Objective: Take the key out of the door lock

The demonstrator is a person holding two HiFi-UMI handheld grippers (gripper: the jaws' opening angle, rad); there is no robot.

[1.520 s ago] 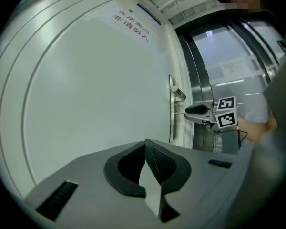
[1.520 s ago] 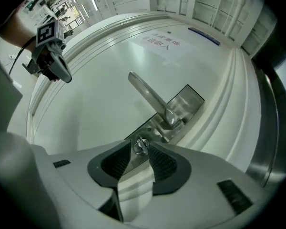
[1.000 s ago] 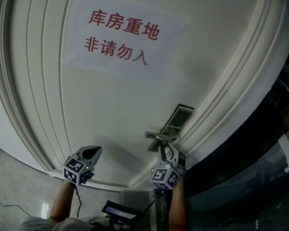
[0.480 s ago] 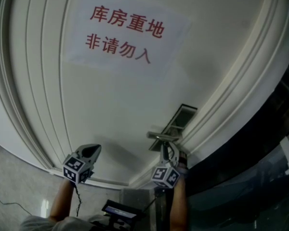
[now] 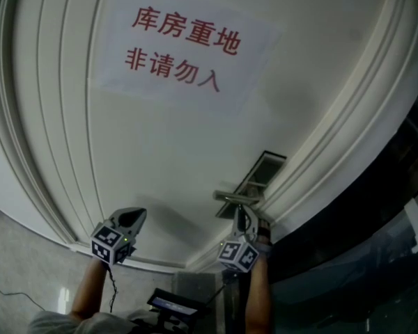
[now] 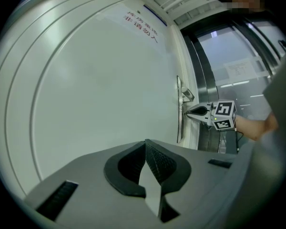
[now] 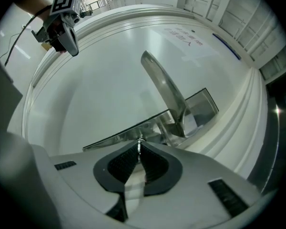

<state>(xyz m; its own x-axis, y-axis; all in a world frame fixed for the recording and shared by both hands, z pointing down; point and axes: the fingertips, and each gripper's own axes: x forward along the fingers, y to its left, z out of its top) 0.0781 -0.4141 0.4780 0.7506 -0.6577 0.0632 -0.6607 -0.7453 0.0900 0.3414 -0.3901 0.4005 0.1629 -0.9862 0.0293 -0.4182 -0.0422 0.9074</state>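
The key (image 7: 140, 141) shows only as a thin metal edge sticking out of the steel lock plate (image 7: 133, 131), just below the lever handle (image 7: 164, 87) of the white door (image 5: 167, 152). My right gripper (image 7: 139, 146) points level at the lock. Its jaws have just been closing, and the pads now pinch that metal edge. In the head view the right gripper (image 5: 243, 213) sits under the handle (image 5: 235, 197). My left gripper (image 5: 139, 216) hangs apart to the left in front of the door panel. That left gripper (image 6: 146, 144) is shut with nothing in it.
A paper sign (image 5: 182, 49) with red characters hangs on the door. Raised mouldings frame the panel. A dark glass wall (image 5: 376, 214) stands right of the door frame. A small screen device (image 5: 171, 303) sits low by the person's body.
The right gripper's jaws have narrowed from wide open to nearly together at the lock, and it has rolled slightly. The left gripper has stayed where it was.
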